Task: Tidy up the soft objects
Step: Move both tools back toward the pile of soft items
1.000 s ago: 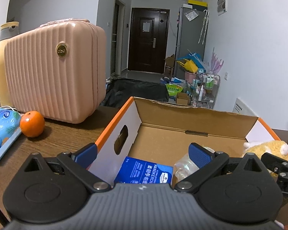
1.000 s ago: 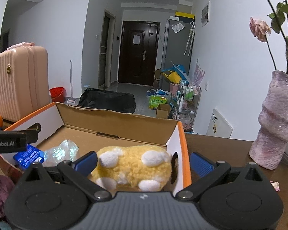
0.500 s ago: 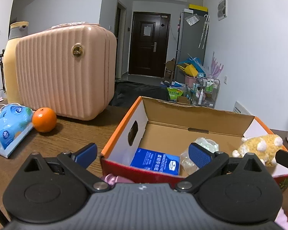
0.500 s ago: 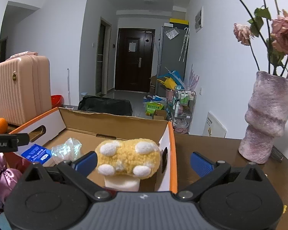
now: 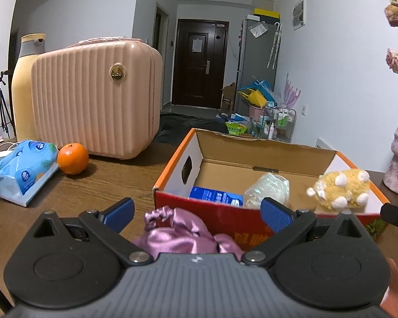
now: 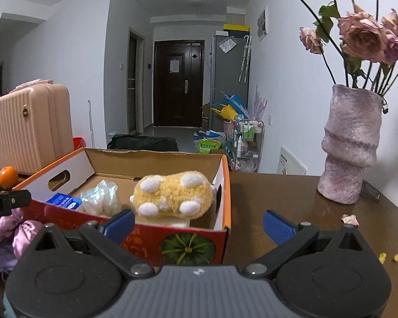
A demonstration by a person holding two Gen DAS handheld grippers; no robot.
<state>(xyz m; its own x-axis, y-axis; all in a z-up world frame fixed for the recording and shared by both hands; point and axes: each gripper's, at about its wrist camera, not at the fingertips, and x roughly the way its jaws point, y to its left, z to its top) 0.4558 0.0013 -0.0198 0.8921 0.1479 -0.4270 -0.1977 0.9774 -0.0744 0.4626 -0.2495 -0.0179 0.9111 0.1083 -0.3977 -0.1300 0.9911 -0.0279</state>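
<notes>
Dark wooden table (image 5: 114,182) in a white-walled room, with a dark door (image 5: 199,62) at the far end of a hallway and clutter on the floor near a grey fridge (image 5: 257,63). On the table: open cardboard box (image 5: 268,149) with orange rim and red front, holding a yellow plush toy (image 5: 341,189) at its right end, a clear plastic bag (image 5: 269,189) in the middle and a blue packet (image 5: 215,196) to the left. Pink satin pouch (image 5: 177,234) lying outside, just before the box's red front, between the spread fingers of the left gripper (image 5: 196,212); contact not clear. Right gripper (image 6: 197,224) likewise released, empty, facing the box's right front corner. To the left, well apart from the box: pink ribbed suitcase (image 5: 92,100), orange (image 5: 73,159), blue tissue pack (image 5: 21,169), yellow bottle (image 5: 24,87) behind. To the right: mauve vase (image 6: 350,143) with dried roses (image 6: 363,37), a fallen petal (image 6: 350,219) and yellow crumbs (image 6: 388,258) on the table.
</notes>
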